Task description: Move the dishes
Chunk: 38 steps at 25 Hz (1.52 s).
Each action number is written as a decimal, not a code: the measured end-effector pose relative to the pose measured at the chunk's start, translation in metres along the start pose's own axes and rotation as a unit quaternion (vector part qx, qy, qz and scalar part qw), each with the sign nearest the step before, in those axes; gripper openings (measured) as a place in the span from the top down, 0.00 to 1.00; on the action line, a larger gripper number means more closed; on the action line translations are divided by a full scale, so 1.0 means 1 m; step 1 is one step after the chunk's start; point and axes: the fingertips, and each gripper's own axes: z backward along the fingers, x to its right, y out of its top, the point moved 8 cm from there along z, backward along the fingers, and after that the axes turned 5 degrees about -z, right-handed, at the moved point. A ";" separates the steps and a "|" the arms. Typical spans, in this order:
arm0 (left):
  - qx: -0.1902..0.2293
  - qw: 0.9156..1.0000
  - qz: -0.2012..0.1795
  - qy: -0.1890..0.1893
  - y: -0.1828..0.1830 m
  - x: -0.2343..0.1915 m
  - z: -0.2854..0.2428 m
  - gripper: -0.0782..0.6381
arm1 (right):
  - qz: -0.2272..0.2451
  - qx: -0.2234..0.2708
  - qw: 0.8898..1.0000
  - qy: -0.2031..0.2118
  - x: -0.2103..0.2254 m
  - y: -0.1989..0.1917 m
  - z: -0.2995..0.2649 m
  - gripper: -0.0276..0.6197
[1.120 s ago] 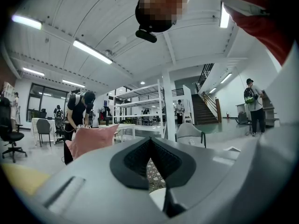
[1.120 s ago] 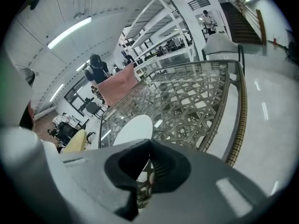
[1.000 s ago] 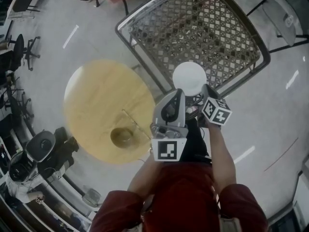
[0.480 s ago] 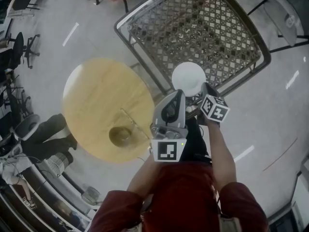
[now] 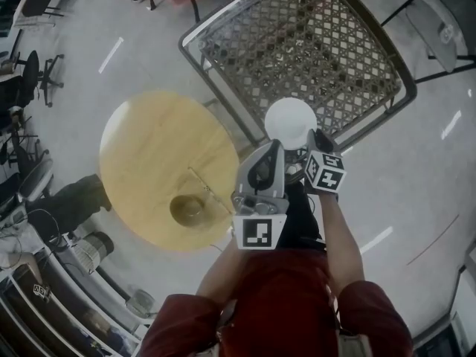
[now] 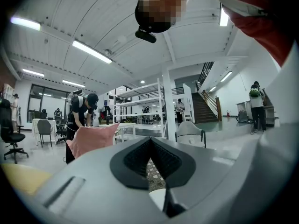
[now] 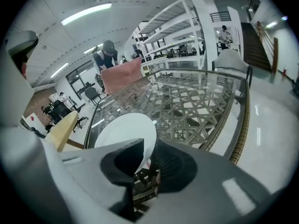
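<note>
Two grippers: both out in front of the person, close side by side at the near corner of the glass table [image 5: 312, 43]
right gripper [image 7: 148, 160]: tilted down at the plate [image 7: 124, 129]; jaws have just been opening and now stand apart; plate rim sits between them with a gap on one side, pads not clamping it
left gripper [image 6: 149, 148]: held about level; jaws together at the tips with nothing between them; lattice shows through the slit behind the tips
plate: white, round, lying flat on the glass table at its near corner, just ahead of the right gripper
glass table: square, metal frame, woven lattice under the glass
wooden table [image 5: 156, 155]: round, pale, to the left of the glass table
bowl [image 5: 188, 210]: brownish, upright on the wooden table near its near edge, well apart from the plate
pink cushion [image 7: 122, 76]: at the far side of the glass table
background: open hall, white shelving, office chairs, several people standing far off
</note>
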 end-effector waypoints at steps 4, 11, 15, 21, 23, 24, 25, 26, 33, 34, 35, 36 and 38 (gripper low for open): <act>0.002 1.000 -0.004 -0.001 0.003 0.000 0.002 0.88 | 0.021 0.006 1.000 -0.007 -0.003 -0.002 0.004 0.82; 0.008 1.000 -0.008 0.003 0.008 -0.004 0.010 0.88 | 0.022 0.027 0.999 -0.004 -0.006 0.004 0.014 0.80; 0.005 1.000 -0.011 0.008 0.011 -0.007 0.017 0.88 | 0.029 0.037 0.999 0.002 -0.013 0.007 0.022 0.80; 0.020 0.999 -0.006 0.028 0.019 -0.018 0.029 0.88 | 0.038 0.062 0.997 0.024 -0.032 0.016 0.039 0.80; 0.020 0.999 -0.007 0.032 0.019 -0.022 0.034 0.88 | 0.047 0.074 0.996 0.031 -0.039 0.021 0.045 0.80; 0.022 0.999 -0.002 0.036 0.020 -0.024 0.037 0.88 | 0.050 0.079 0.995 0.035 -0.043 0.022 0.049 0.80; 0.025 0.999 0.002 0.039 0.021 -0.025 0.040 0.88 | 0.052 0.085 0.994 0.038 -0.047 0.024 0.054 0.80; 0.028 0.999 0.006 0.042 0.023 -0.026 0.043 0.88 | 0.052 0.090 0.994 0.042 -0.051 0.026 0.059 0.80; 0.049 0.997 0.021 0.063 0.035 -0.036 0.060 0.88 | 0.077 0.137 0.984 0.082 -0.086 0.048 0.090 0.80; 0.054 0.996 0.024 0.068 0.037 -0.038 0.063 0.88 | 0.083 0.145 0.982 0.088 -0.092 0.051 0.095 0.80; 0.057 0.996 0.022 0.071 0.038 -0.039 0.065 0.88 | 0.090 0.154 0.980 0.093 -0.098 0.055 0.099 0.80; 0.058 0.995 0.017 0.074 0.041 -0.041 0.067 0.88 | 0.096 0.162 0.977 0.099 -0.104 0.059 0.104 0.80; 0.060 0.995 0.005 0.076 0.046 -0.044 0.070 0.88 | 0.108 0.179 0.972 0.110 -0.114 0.068 0.116 0.80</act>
